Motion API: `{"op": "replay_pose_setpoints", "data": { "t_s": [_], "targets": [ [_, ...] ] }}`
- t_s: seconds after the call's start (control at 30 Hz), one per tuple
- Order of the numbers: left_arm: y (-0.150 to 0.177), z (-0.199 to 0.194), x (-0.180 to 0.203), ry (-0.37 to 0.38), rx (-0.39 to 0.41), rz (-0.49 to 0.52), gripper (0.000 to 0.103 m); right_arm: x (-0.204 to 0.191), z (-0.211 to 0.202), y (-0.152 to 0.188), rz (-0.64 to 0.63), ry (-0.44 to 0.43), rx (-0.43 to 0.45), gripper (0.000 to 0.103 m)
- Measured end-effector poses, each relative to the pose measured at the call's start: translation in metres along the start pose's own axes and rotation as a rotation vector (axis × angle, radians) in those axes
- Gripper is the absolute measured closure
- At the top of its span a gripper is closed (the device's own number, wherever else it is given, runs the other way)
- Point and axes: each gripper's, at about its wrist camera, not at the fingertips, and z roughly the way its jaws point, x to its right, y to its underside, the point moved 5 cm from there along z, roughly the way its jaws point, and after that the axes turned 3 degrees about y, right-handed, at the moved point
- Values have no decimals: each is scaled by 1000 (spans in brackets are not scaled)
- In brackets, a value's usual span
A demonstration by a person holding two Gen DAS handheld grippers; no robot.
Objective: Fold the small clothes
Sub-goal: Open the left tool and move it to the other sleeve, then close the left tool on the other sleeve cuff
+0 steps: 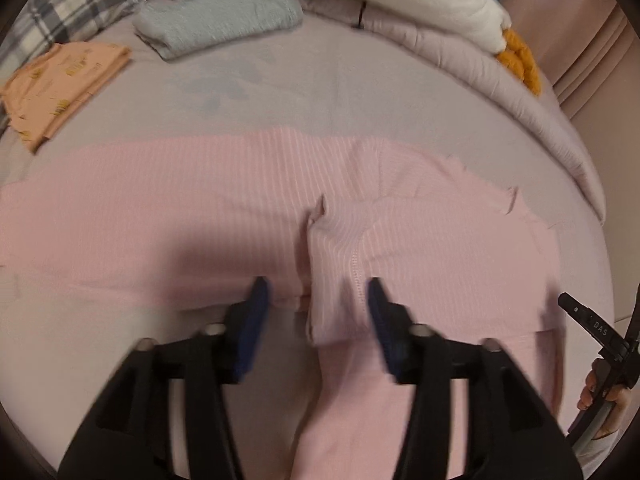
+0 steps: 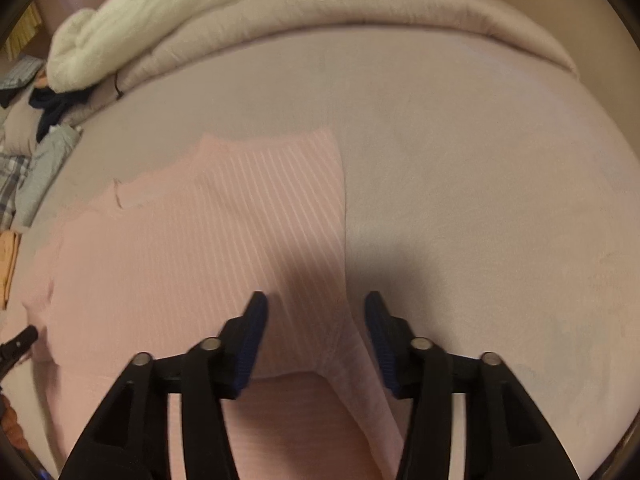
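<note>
Below, pink ribbed garment (image 1: 224, 216) flat beneath both parted tools.

The letters "DAS" stand in white on the black arm of the right gripper (image 1: 591, 322), at the right edge. The print on the far-left orange cloth (image 1: 64, 84) is too blurred to read.

Both wrist views look steeply down, close over the same pink garment (image 1: 200, 208) (image 2: 200, 240)

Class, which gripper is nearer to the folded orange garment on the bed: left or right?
Left. The orange garment lies ahead and to the left of the left gripper; from the right gripper it shows only at the far left edge, beyond the pink garment.
</note>
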Motion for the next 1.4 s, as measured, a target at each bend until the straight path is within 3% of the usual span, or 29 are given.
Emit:
{"op": "replay_pose_setpoints", "data": {
  "t_s": [0.07,0.13,0.2,0.27,0.43,0.57,0.7,0.87,1.0,1.2,1.4],
  "targets": [
    [-3,-27,0,30,59,-8,25,-3,-23,-4,-20,13,56,46],
    [-7,-61,1,49,123,-7,17,-9,-56,-8,-41,14,128,44],
    [-9,-87,3,56,180,3,15,-13,-86,-9,-44,0,192,31],
    [-12,-113,4,53,234,18,7,-18,-119,-7,-43,-35,265,28],
    [-12,-169,-2,75,353,21,0,-30,-174,-8,-37,-99,354,27],
    [-3,-192,-14,93,389,4,0,-42,-202,-9,-50,-155,426,18],
    [3,-189,-38,52,406,-52,0,-54,-215,-1,-46,-192,472,13],
    [10,-160,-85,-8,362,-173,1,-59,-212,13,-23,-216,470,12],
    [15,-132,-131,-75,343,-278,2,-61,-211,26,-15,-172,478,12],
    [26,-98,-196,-121,282,-432,21,-54,-200,37,9,-141,446,12],
    [34,-79,-252,-111,249,-594,38,-46,-185,48,10,-91,413,12]
  ]
}}
